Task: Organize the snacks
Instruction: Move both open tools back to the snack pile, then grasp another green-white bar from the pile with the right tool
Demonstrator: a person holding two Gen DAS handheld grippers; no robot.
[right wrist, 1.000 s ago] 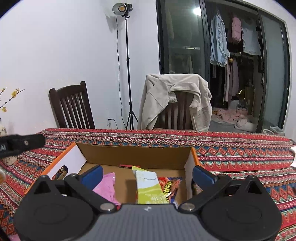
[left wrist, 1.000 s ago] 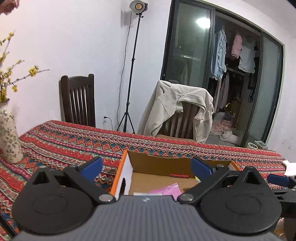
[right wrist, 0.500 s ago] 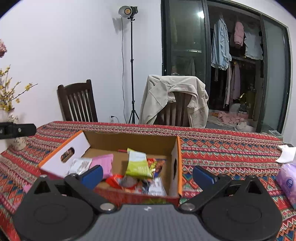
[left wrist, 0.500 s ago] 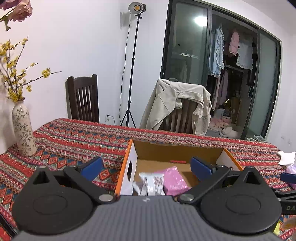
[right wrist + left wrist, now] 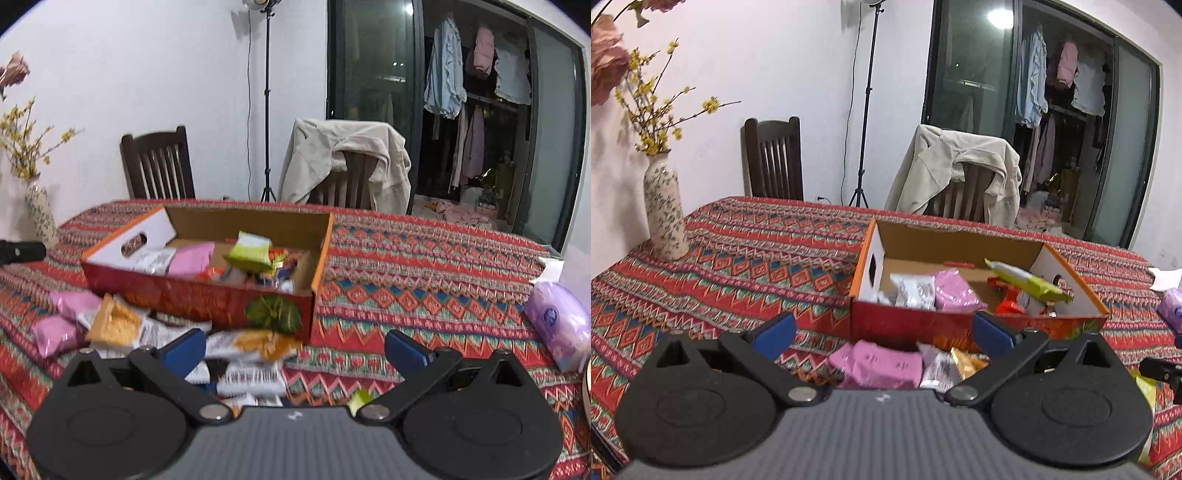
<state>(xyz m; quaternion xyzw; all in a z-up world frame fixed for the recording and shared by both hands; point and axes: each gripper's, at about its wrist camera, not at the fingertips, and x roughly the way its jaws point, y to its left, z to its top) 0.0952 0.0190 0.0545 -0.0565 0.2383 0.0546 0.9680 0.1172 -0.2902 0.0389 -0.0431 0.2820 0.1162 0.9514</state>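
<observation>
An open cardboard box [image 5: 908, 323] [image 5: 192, 293] with red outer walls stands on the patterned tablecloth and holds several snack packets, among them a pink one [image 5: 955, 291] and a green one [image 5: 1028, 282] [image 5: 251, 251]. More packets lie on the cloth in front of it: pink ones [image 5: 879, 363] [image 5: 59, 332], an orange one [image 5: 114, 321] and white ones [image 5: 251, 374]. My left gripper [image 5: 882, 332] is open above the front pink packet, holding nothing. My right gripper [image 5: 295, 347] is open above the loose packets, nothing between its fingers.
A flowered vase [image 5: 665, 214] with yellow twigs stands at the table's left edge. A purple tissue pack [image 5: 561, 325] lies at the right. Two chairs [image 5: 159, 168], one draped with a beige jacket [image 5: 347, 162], stand behind the table beside a light stand [image 5: 266, 110].
Both grippers have pulled back and risen away from the box. The box now lies farther ahead, and the loose packets in front of it have come into view.
</observation>
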